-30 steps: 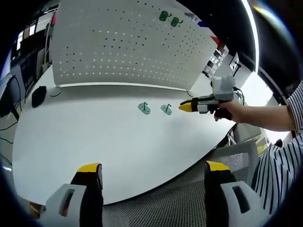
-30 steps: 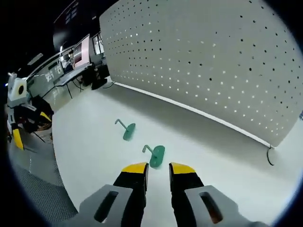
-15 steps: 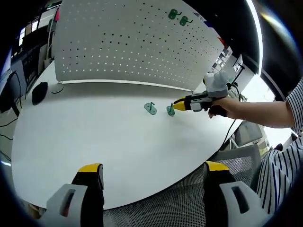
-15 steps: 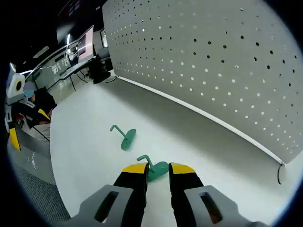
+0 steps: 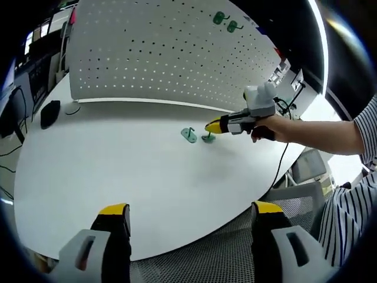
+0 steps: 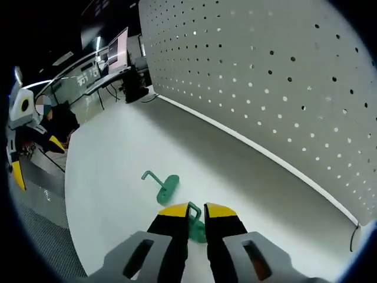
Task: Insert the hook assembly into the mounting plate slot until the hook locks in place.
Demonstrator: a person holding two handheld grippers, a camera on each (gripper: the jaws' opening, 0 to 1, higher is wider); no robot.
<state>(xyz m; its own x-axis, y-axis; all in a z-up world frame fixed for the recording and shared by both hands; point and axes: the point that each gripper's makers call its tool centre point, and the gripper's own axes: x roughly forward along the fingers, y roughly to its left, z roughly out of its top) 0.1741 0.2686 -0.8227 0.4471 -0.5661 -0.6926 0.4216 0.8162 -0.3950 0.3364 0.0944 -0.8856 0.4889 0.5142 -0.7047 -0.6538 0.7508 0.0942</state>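
The perforated mounting plate (image 5: pixel 159 53) stands upright along the far edge of the white table (image 5: pixel 118 183); two green hooks (image 5: pixel 226 21) already hang high on the plate, well apart from everything on the table; a dark object (image 5: pixel 48 114) lies near the plate's lower corner.

Two loose hook assemblies lie on the table in front of the plate; the farther hook assembly (image 6: pixel 163 186) is untouched; the nearer hook assembly (image 6: pixel 195 221) now sits between the jaws of the right gripper (image 6: pixel 194 213).

Change over the last second: the right gripper (image 5: pixel 213 126) has advanced from a position short of the nearer hook assembly (image 5: pixel 208 138) to directly over it, and its jaws have narrowed around the upright stem; the right gripper view shows the jaws clenched on the hook; full grip cannot be confirmed.

The left gripper (image 5: pixel 185 215) hangs well back from the plate, beyond the near table edge; its jaws are released and wide apart, carrying nothing.

Judgement: the pick-up step is in hand; lifting, carrying to the plate and insertion remain.
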